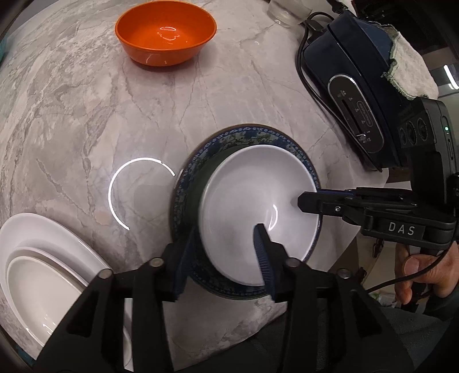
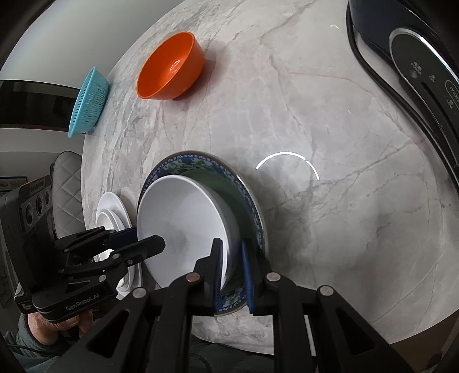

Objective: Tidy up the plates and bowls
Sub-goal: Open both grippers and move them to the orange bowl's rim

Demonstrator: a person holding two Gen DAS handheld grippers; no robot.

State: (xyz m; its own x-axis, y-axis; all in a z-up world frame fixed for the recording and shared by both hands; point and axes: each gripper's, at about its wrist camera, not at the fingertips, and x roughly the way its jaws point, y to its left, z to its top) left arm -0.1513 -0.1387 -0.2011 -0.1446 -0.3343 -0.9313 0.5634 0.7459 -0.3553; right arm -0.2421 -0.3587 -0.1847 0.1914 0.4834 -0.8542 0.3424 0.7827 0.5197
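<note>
A white bowl [image 1: 252, 206] sits in a blue floral-rimmed bowl [image 1: 229, 140] on the marble table. My left gripper [image 1: 223, 258] straddles the white bowl's near rim, one finger inside, one outside, with a wide gap. My right gripper [image 2: 233, 266] straddles the bowl's rim [image 2: 183, 223] from the other side, fingers close on its wall; it shows in the left wrist view [image 1: 308, 199]. An orange bowl [image 1: 165, 33] stands far back. White stacked plates [image 1: 43, 275] lie at the left.
A dark blue appliance [image 1: 352, 94] with a black cord lies at the right. A glass [image 1: 287, 11] stands at the far edge. A turquoise colander [image 2: 87, 103] sits near the table's edge beyond the orange bowl [image 2: 170, 69]. A quilted chair [image 2: 67, 195] stands beside the table.
</note>
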